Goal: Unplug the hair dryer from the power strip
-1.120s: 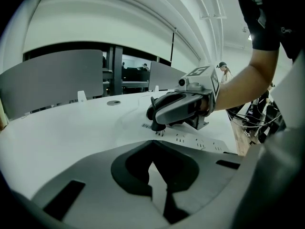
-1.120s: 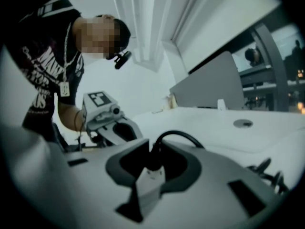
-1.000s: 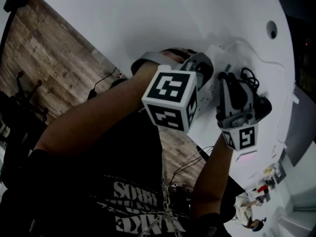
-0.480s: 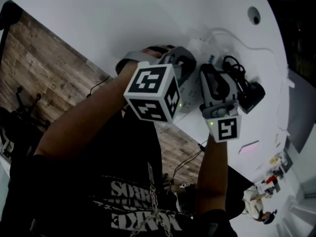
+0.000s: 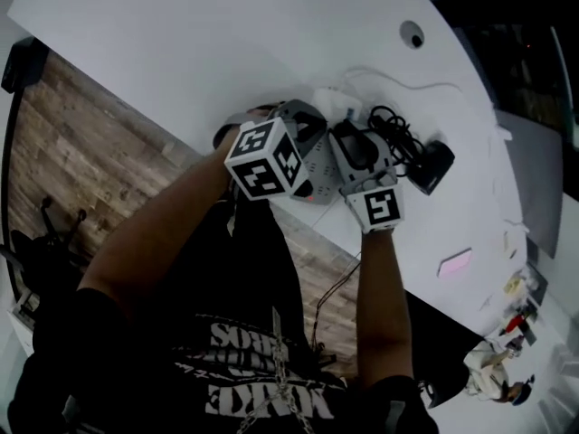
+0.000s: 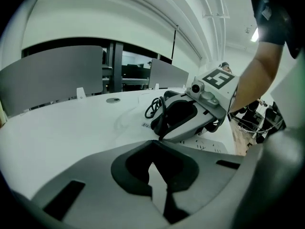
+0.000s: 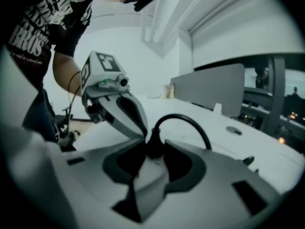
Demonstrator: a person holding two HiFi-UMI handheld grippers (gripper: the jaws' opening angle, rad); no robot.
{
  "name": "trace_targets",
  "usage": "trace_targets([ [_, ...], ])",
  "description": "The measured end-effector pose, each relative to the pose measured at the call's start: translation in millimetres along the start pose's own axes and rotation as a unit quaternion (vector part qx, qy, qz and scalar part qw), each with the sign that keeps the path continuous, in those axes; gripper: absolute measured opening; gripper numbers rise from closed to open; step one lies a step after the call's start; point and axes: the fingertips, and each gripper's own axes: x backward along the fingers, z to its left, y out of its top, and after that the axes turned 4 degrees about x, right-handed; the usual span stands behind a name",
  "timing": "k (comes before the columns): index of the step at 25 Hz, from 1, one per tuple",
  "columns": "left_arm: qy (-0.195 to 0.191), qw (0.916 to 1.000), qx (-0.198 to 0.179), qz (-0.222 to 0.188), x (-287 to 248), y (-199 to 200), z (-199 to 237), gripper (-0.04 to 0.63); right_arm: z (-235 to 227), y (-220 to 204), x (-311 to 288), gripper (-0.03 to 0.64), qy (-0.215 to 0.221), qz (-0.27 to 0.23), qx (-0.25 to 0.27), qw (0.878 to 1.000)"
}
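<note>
A white power strip (image 5: 318,166) lies near the table's front edge, its sockets showing in the left gripper view (image 6: 209,146). My left gripper (image 5: 312,138) (image 6: 159,175) sits on the strip's end, and white plastic fills the narrow gap between its pads. My right gripper (image 5: 349,130) (image 7: 152,163) is just right of it, low over the table. Its jaws have just been opening, and the black plug (image 7: 155,147) stands loose between their tips. The plug's cord (image 7: 186,120) arcs up and away to a coil (image 5: 393,129). The black hair dryer (image 5: 432,165) lies to the right.
The white table (image 5: 181,43) stretches away behind the strip, with a round cable hole (image 5: 412,34) far back. A small pink item (image 5: 455,262) lies at the right front. The wooden floor (image 5: 81,152) and the table's edge are at the left. Grey desk dividers (image 6: 57,75) stand beyond.
Both grippers look smaller and closer to the table than before. The right gripper has come down beside the power strip. The left gripper stays on the strip.
</note>
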Motion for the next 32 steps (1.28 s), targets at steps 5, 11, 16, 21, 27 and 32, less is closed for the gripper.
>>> trace_targets([
  [5, 0.024, 0.9944, 0.087, -0.056, 16, 11, 13, 0.023, -9, -14, 15, 0.176, -0.045, 0.056, -0.119, 0.990],
  [11, 0.114, 0.9695, 0.082, -0.201, 141, 65, 16, 0.023, -4, 35, 105, 0.175, -0.148, 0.020, -0.146, 0.978],
  [16, 0.172, 0.9426, 0.046, -0.282, 256, 117, 2, 0.023, 1, 132, 196, 0.071, -0.254, -0.087, -0.152, 0.951],
  [21, 0.175, 0.9322, 0.042, -0.314, 308, 148, -25, 0.023, 33, 194, 238, 0.045, -0.293, -0.169, -0.116, 0.934],
  [27, 0.157, 0.9229, 0.008, -0.351, 333, 164, -51, 0.023, 53, 227, 243, 0.044, -0.305, -0.188, -0.078, 0.930],
  [32, 0.142, 0.9212, 0.001, -0.362, 338, 163, -66, 0.023, 65, 238, 259, 0.044, -0.320, -0.180, -0.063, 0.928],
])
